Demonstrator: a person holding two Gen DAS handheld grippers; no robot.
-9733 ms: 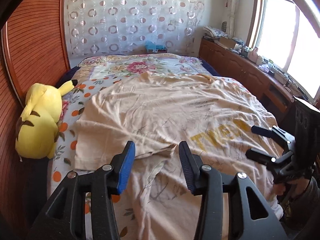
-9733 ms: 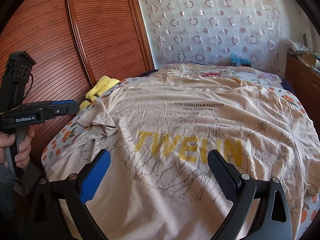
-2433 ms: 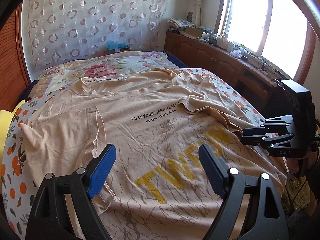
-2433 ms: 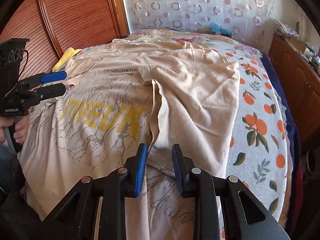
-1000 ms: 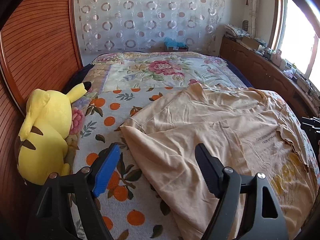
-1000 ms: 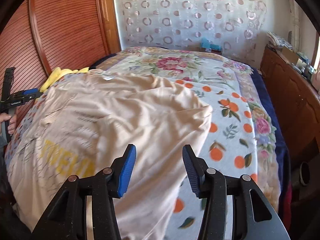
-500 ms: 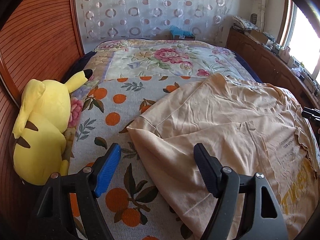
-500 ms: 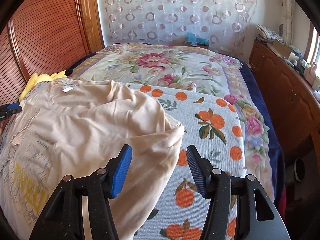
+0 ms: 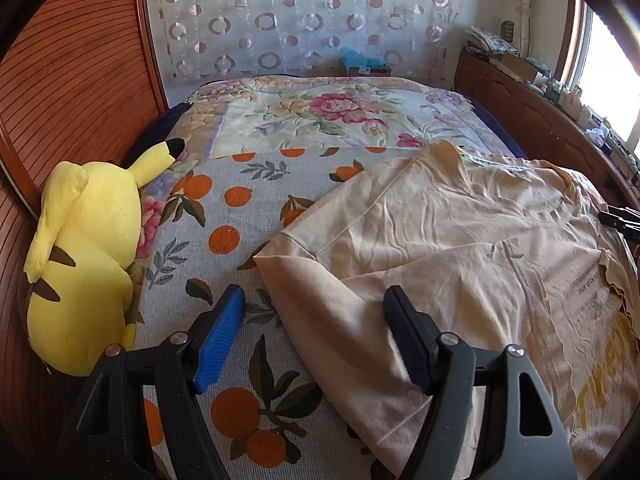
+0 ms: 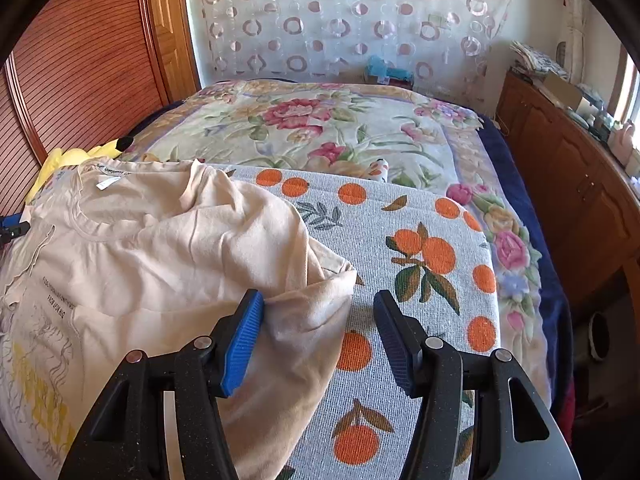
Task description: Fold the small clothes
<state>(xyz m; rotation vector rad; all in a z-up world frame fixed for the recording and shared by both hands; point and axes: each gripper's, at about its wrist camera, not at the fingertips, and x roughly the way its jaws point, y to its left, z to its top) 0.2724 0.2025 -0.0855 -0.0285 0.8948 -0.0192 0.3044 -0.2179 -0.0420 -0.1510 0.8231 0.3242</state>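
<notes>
A beige T-shirt [image 9: 440, 240] with yellow lettering lies on the bed, both sides folded inward. My left gripper [image 9: 312, 336] hovers low over its left shoulder corner. Its jaws are closing, with the folded edge between them, and the pads are not pressing on it. My right gripper [image 10: 320, 340] is open over the right sleeve corner of the T-shirt [image 10: 160, 260]; the cloth lies against the blue pad [image 10: 244, 344] and clear of the dark one. Each view catches the other gripper's tips at its edge: right gripper [image 9: 620, 220], left gripper [image 10: 12, 224].
A yellow plush toy [image 9: 80, 260] lies at the bed's left edge against the slatted wooden wardrobe [image 9: 72, 100]. The orange-print bedspread [image 10: 432, 264] shows beside the shirt, with a floral blanket [image 10: 320, 128] beyond. A wooden cabinet [image 10: 580, 184] runs along the right.
Both grippers have come closer to the shirt's shoulder corners. The left jaws have narrowed a little. The right jaws have widened.
</notes>
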